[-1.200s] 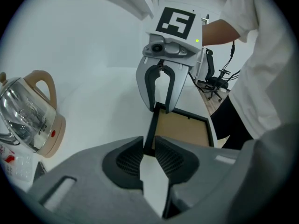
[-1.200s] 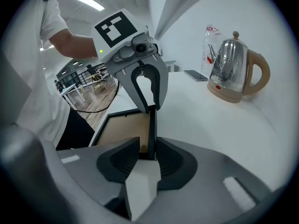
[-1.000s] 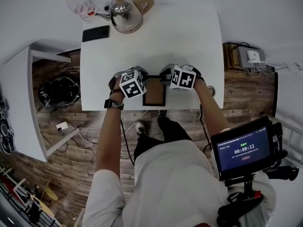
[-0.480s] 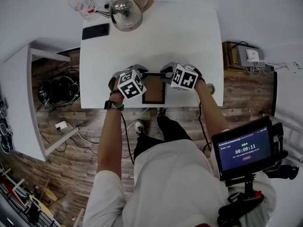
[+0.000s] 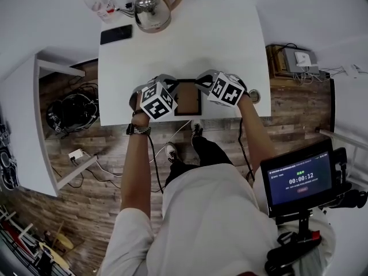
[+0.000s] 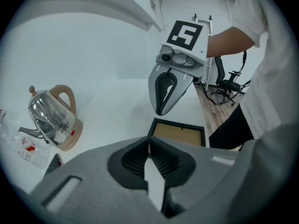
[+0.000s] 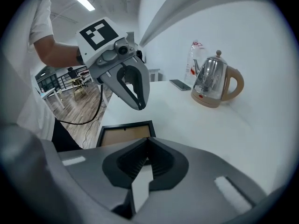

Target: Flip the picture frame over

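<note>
Sharing the far-left corner of one white table (image 5: 218, 45): one clear plastic bottle (image 5: 98, 2), one flat black phone (image 5: 116, 34), one rounded steel kettle (image 5: 150, 7). Holding the left gripper (image 6: 149, 143) above the front edge, jaws just closing together on nothing. Leaving one rectangular black-rimmed picture frame (image 5: 187, 99) lying brown-backing-up at that edge, between the grippers. Holding the right gripper (image 7: 147, 141) likewise, just clenching, empty.
</note>
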Available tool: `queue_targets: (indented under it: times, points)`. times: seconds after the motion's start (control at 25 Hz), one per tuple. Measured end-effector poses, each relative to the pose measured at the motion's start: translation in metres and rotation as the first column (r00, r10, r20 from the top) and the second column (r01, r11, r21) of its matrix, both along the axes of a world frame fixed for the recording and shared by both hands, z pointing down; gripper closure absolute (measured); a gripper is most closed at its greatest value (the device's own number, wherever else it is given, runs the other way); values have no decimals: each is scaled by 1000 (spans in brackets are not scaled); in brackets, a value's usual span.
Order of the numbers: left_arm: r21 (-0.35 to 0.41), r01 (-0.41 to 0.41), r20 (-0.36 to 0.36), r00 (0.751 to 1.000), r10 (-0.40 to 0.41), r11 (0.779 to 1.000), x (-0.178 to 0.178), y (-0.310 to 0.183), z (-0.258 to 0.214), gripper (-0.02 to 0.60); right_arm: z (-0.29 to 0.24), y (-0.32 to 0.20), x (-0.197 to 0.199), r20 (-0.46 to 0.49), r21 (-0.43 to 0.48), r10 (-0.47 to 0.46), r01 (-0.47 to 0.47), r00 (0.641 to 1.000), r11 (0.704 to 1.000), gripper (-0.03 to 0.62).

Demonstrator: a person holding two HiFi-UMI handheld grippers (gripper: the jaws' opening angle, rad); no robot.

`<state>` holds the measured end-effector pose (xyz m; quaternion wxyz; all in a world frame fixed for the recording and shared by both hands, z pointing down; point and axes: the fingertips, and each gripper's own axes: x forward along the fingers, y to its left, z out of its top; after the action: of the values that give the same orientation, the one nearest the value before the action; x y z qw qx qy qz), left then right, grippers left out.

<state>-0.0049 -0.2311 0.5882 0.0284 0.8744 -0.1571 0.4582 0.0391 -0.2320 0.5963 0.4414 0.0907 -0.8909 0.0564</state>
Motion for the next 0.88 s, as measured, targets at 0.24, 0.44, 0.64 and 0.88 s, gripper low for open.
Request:
queue_targets:
  times: [0.24,0.44,0.64,0.88]
  points:
    - [12,62,-41,997,-61,998,-7,-11,-17,577,-16,-17,-8,38,66,92,-94,995,993,591]
    - [75,143,-124,983,-133,987,-11,21,-64,577,-67,18,-9,123,170,183,-202,975,964,591]
    - [154,224,-218,958,-188,962,-18,66,-121,577,-127,70,-6,248,247,304,-364,920,898,591]
    - [184,342,-350,899,-264,921,-36,52,-170,577,-184,53,4,357,308,404,-514,842,800,592]
